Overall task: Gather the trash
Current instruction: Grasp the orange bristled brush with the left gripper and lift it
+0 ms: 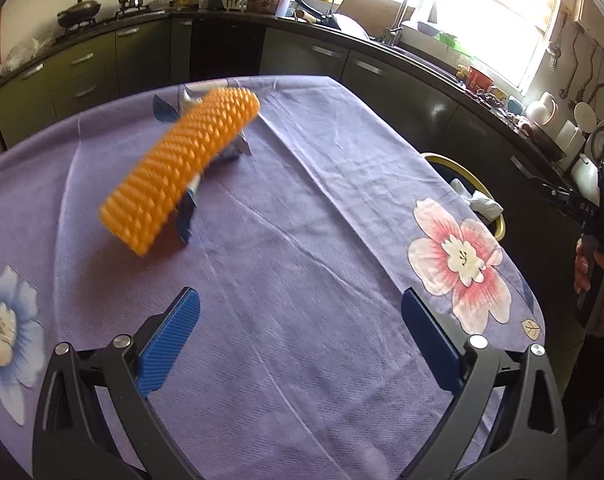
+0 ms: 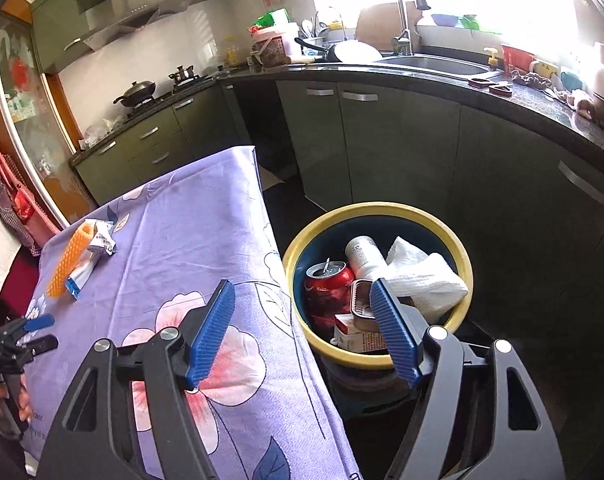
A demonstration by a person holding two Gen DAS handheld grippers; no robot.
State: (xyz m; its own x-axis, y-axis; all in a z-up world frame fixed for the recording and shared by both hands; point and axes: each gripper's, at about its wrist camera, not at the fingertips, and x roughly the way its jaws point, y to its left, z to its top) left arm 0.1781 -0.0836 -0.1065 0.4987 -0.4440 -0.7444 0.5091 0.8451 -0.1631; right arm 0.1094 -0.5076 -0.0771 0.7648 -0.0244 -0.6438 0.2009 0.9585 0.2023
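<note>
The table [image 1: 302, 240] carries a purple floral cloth [image 2: 189, 240] whose right edge hangs down beside the trash bin [image 2: 382, 210]. The bin is a round container with a yellow rim, standing on the floor just beside that draped edge and below the tabletop level.

Bin contents, as seen in the right wrist view: a red can [image 2: 328, 284], a white cylindrical container [image 2: 364, 256], crumpled white paper [image 2: 422, 276], a small metal tin [image 2: 362, 300] and a small carton [image 2: 358, 336]. The stack sits below the rim.

Right gripper [image 2: 302, 332]: jaws stand wide apart with nothing between the blue pads. It straddles the gap between the cloth edge and the bin; the left finger is over the cloth, the right finger over the near bin rim.

Left gripper [image 1: 302, 332]: jaws wide apart, empty, above the near middle of the table. The cloth between and ahead of its fingers is bare.

Remaining items on the table: an orange studded foam strip [image 1: 181, 168] lying across a blue-and-white wrapper [image 1: 187, 216], at the far left portion of the tabletop, near the far edge and well apart from the bin.

Dark cabinet fronts [image 2: 402, 148] stand behind the bin, with floor space between them and the table end.
</note>
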